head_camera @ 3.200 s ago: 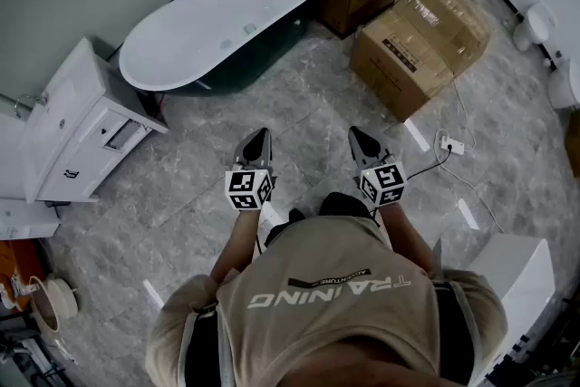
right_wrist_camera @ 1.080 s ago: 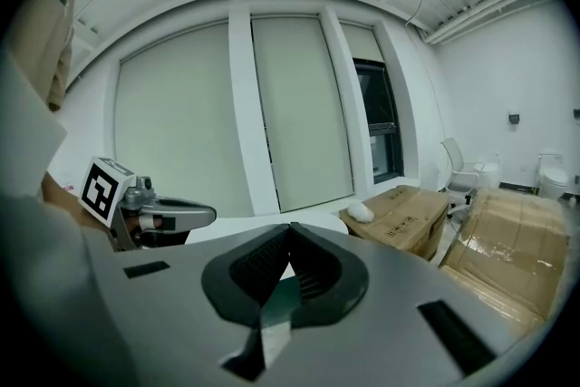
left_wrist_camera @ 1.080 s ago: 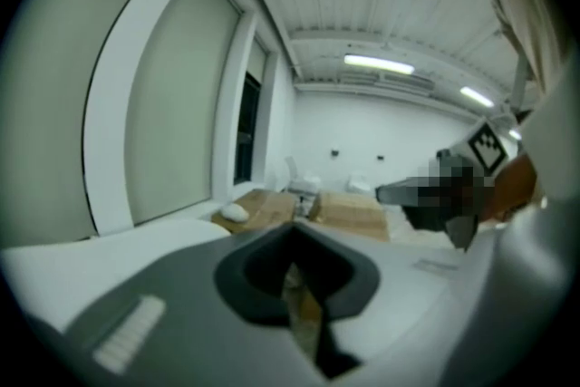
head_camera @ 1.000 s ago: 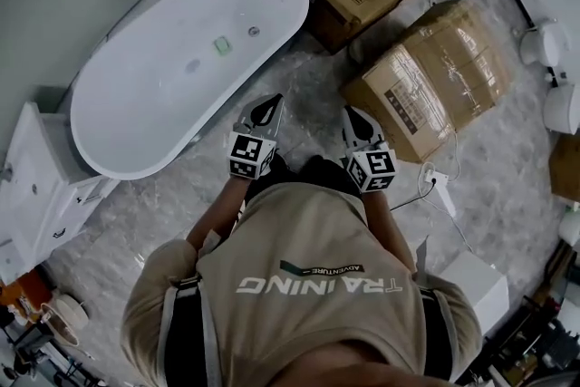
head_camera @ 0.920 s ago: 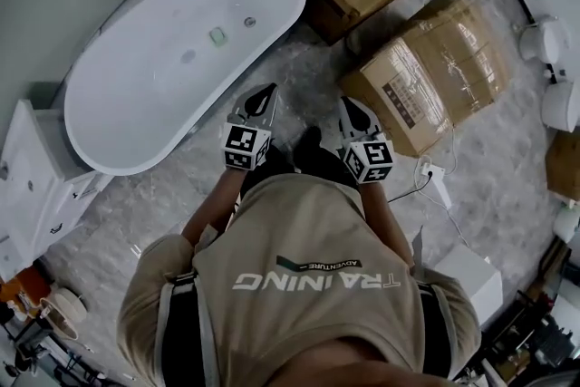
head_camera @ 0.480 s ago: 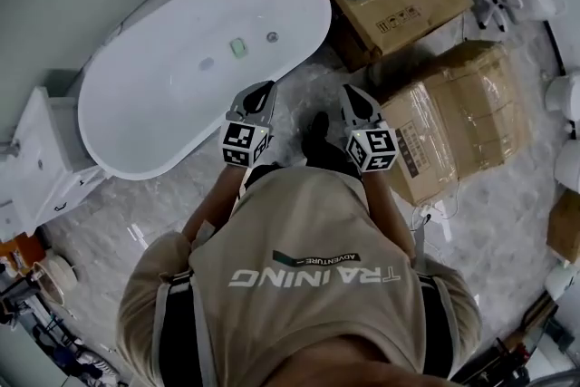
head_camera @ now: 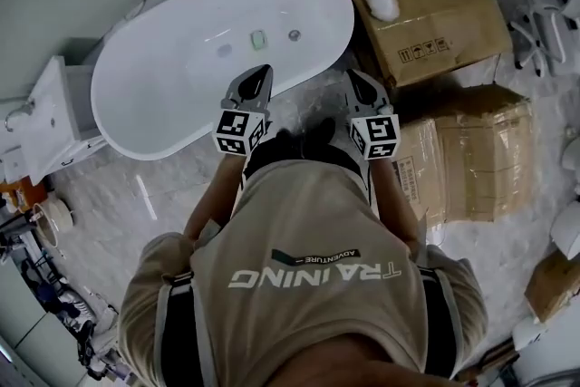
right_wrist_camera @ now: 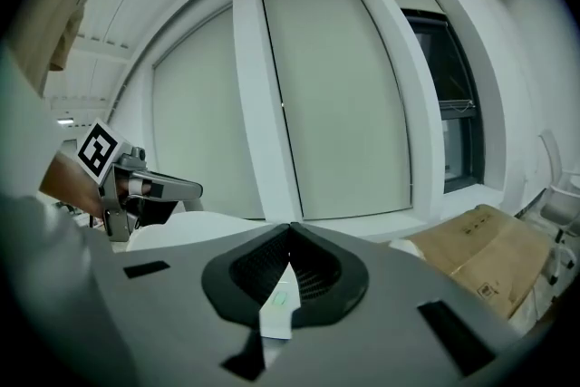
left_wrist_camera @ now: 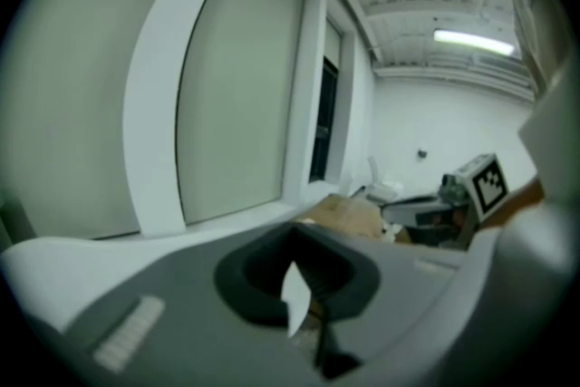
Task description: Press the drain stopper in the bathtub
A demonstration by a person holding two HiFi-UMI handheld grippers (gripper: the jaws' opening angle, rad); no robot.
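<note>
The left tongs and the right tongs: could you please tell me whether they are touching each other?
Apart. The head view shows the left tongs and right tongs side by side, with bare floor between them.

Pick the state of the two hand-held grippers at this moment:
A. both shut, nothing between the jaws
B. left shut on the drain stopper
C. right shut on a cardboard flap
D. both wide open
A: in each gripper view the jaws meet at their tips with nothing between them. The head view shows the left hand-held gripper and the right hand-held gripper held beside the bathtub, touching nothing.
</note>
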